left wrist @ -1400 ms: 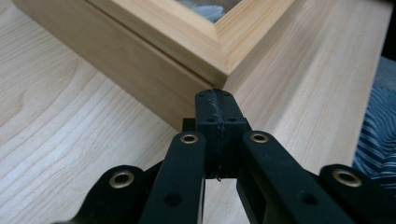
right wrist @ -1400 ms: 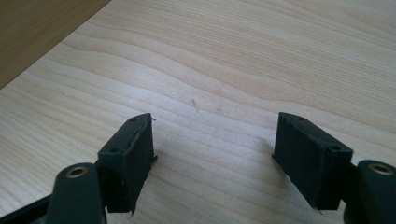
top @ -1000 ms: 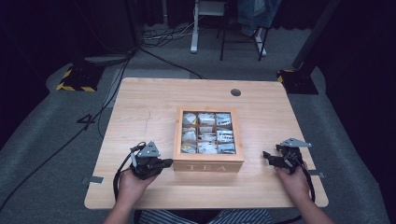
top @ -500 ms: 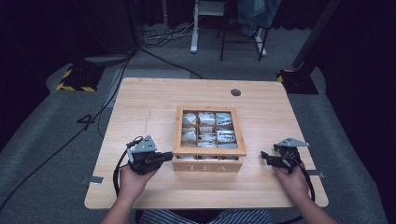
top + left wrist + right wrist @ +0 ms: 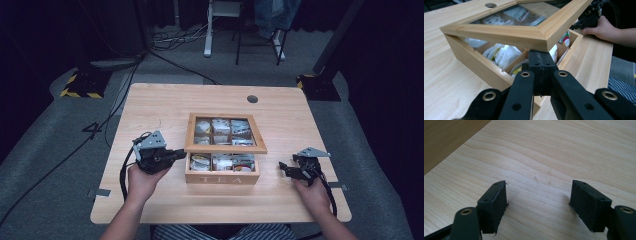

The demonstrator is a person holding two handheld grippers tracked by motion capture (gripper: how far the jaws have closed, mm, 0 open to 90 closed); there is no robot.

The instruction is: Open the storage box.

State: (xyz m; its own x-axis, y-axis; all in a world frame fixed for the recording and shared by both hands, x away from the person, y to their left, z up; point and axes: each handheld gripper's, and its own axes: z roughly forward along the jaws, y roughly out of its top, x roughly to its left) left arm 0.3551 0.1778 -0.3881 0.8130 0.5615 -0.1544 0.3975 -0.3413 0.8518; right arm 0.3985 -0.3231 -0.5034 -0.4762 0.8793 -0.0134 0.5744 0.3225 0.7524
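Observation:
A wooden tea box (image 5: 222, 173) marked TEA stands mid-table, with tea bags (image 5: 220, 161) in its compartments. Its glass-paned lid (image 5: 225, 148) is tilted up at the front, hinged at the far side. My left gripper (image 5: 182, 153) is shut, and its tip sits under the lid's front left corner, bearing it up. In the left gripper view the closed jaws (image 5: 541, 60) touch the underside of the lid frame (image 5: 499, 37), above the box wall (image 5: 474, 62) and the tea bags (image 5: 504, 53). My right gripper (image 5: 283, 167) rests open on the table to the right of the box, with bare wood between its jaws (image 5: 537, 200).
The light wooden table (image 5: 165, 105) has a round cable hole (image 5: 252, 99) near its far edge. A black cable (image 5: 122, 172) loops from the left gripper. Beyond the table lie floor cables and stand legs (image 5: 240, 30). The right hand's gripper (image 5: 589, 18) appears past the box.
The left gripper has risen beside the box, and the lid's front edge has lifted off the box with it. The right gripper has stayed in place.

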